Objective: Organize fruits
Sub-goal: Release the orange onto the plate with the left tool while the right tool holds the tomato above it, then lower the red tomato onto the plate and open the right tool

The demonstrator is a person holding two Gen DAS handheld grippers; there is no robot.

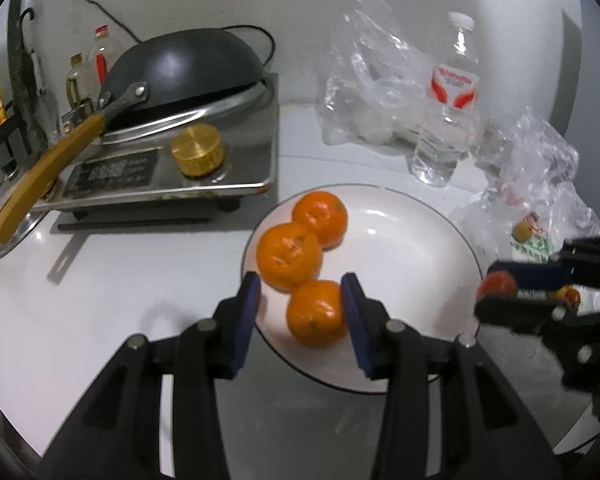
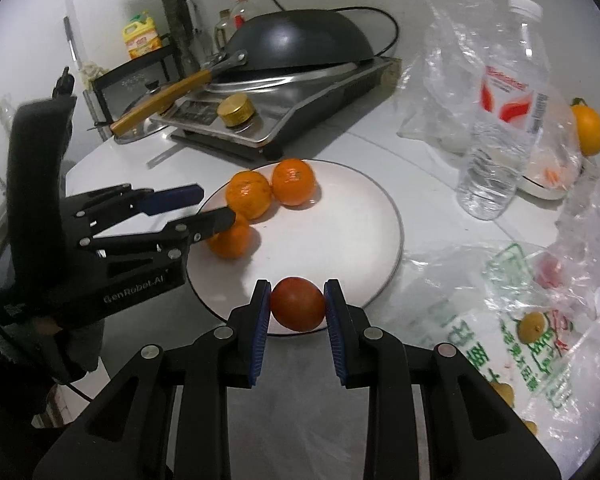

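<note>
A: What is nearest the right camera?
B: The right hand-held gripper (image 2: 297,307), its blue pads pinching a reddish tomato (image 2: 297,303) from both sides, just over the near rim of the white plate (image 2: 364,220).

A: And the left one?
B: The left hand-held gripper (image 1: 302,300) hangs over the plate's left part. Its jaws stand spread around the nearest orange (image 1: 317,312). The right pad looks close against the fruit and the left pad stands clear of it.

A: What else lies on the plate?
B: Two more oranges (image 1: 290,254), touching each other, just behind the first one.

A: And farther back?
B: On the white counter (image 1: 140,280), a water bottle (image 2: 500,120) stands upright among crumpled plastic bags (image 2: 540,300). Left of it sits a steel stove (image 2: 284,116) with a dark wok (image 2: 300,40) upside down on top.
</note>
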